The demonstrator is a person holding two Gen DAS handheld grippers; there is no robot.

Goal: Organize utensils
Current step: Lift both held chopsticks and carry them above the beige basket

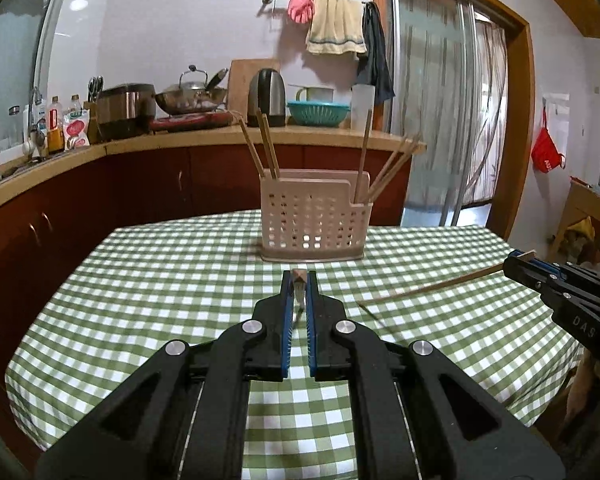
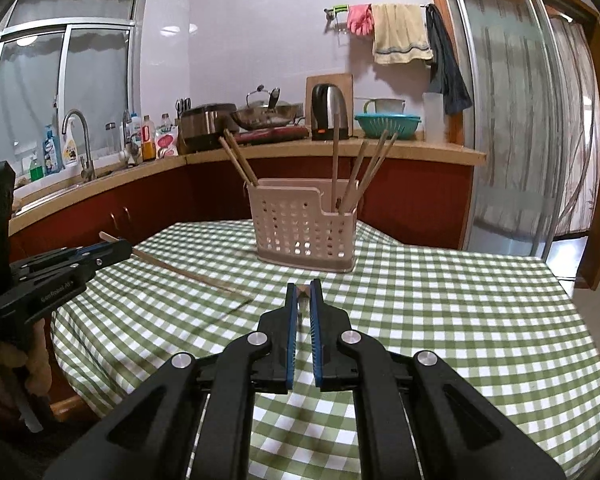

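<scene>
A pink perforated utensil basket [image 1: 314,224] [image 2: 304,224] stands at the far side of the green-checked table [image 1: 172,280] [image 2: 440,304]. Several wooden chopsticks [image 1: 266,148] [image 2: 356,176] lean upright in its two end compartments. My left gripper [image 1: 299,277] [image 2: 121,247] is shut on one wooden chopstick [image 2: 188,274], held above the cloth short of the basket. My right gripper [image 2: 304,287] [image 1: 515,259] is shut on another chopstick [image 1: 432,286], which slants toward the middle of the table. Both held chopsticks hang clear of the basket.
Behind the table runs a wooden counter [image 1: 204,134] with a kettle [image 1: 267,98], wok, rice cooker and teal colander [image 1: 318,113]. A sink tap [image 2: 78,140] is at the left, a sliding door [image 2: 520,120] at the right. A hand [image 2: 32,356] grips the left tool.
</scene>
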